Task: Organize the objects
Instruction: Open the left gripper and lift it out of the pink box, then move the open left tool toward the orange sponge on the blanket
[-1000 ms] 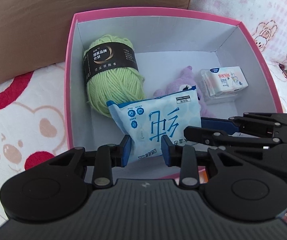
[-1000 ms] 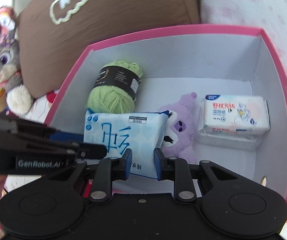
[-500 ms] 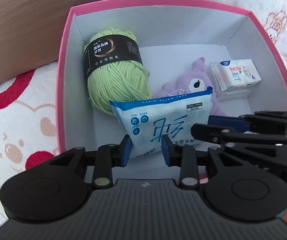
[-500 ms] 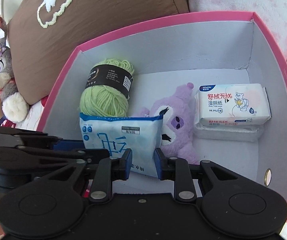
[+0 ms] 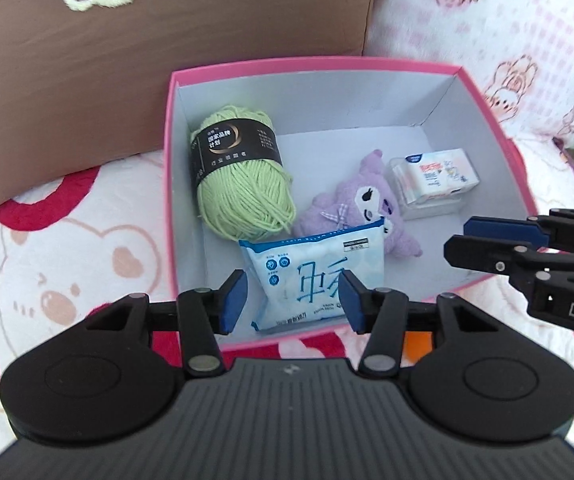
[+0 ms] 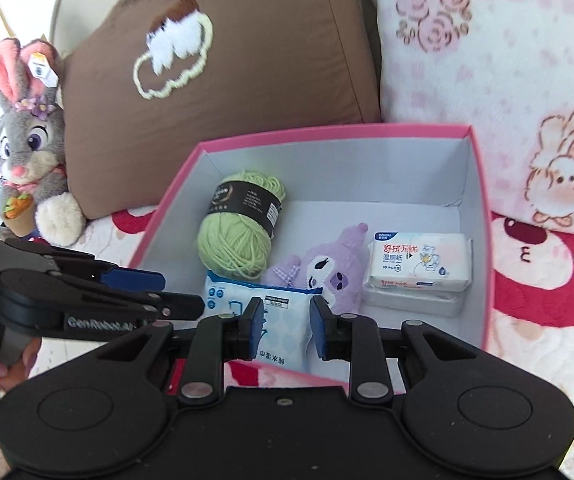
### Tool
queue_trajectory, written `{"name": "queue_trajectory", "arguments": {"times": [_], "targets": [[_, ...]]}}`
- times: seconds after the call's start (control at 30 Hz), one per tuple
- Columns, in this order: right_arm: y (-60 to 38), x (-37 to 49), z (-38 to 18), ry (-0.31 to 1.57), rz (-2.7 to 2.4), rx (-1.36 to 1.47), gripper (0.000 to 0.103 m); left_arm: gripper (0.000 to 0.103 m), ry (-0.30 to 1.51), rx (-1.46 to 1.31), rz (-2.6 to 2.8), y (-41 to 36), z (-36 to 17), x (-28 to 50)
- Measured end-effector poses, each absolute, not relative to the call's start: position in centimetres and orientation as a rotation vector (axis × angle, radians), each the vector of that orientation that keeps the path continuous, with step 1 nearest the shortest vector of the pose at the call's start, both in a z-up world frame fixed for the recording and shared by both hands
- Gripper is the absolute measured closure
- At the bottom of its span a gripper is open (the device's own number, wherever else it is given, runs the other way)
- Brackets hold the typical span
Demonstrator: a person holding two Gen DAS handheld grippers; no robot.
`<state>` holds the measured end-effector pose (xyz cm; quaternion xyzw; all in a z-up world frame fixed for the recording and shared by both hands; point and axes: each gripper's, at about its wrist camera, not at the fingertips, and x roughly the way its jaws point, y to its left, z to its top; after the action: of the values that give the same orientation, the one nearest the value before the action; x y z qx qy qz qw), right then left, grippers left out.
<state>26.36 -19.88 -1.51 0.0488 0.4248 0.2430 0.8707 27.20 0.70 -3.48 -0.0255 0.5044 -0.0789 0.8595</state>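
While blue wipes pack (image 5: 319, 276) stood against purple plush (image 5: 361, 210) at near wall inside pink box (image 5: 311, 68), beside green yarn (image 5: 243, 184) and tissue pack (image 6: 419, 266), your left gripper (image 5: 293, 296) and right gripper (image 6: 285, 328) hung spread, holding nothing.

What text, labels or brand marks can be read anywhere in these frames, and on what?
"GenRobot.AI" on the left gripper, seen by the right camera.
"DAS", cut off, on the right gripper.
"湿厕纸" and "99.9%" on the white wipes pack.
"PURE WATER WIPES" on the blue wipes pack.
Yarn ball band: too small.
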Motion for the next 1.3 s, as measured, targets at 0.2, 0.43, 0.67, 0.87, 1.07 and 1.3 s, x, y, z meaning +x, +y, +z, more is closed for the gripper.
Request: {"name": "queue_trajectory", "arguments": {"times": [0.2,0.43,0.67,0.87,1.07,1.3], "targets": [[-19.6,24.3,0.6,0.866,0.526,0.041,0.072,0.054,1.085,-0.131,-0.207,1.5,-0.7,25.1],[-19.0,21.6,3.0,0.813,0.549,0.004,0.071,0.054,1.056,-0.103,-0.221,1.5,2.7,21.9],[-18.8,17.3,5.8,0.752,0.594,-0.061,0.068,0.054,1.045,-0.070,-0.249,1.1,5.4,19.0],[-19.8,14.0,6.8,0.705,0.587,-0.107,0.064,0.052,1.035,-0.065,-0.235,0.3,5.9,17.2],[-21.0,11.5,7.2,0.686,0.567,-0.132,0.062,0.052,1.029,-0.039,-0.194,-0.4,5.0,15.8],[-21.8,9.2,7.5,0.668,0.571,-0.153,0.057,0.049,0.984,0.033,-0.168,-0.8,5.7,13.7]]}}
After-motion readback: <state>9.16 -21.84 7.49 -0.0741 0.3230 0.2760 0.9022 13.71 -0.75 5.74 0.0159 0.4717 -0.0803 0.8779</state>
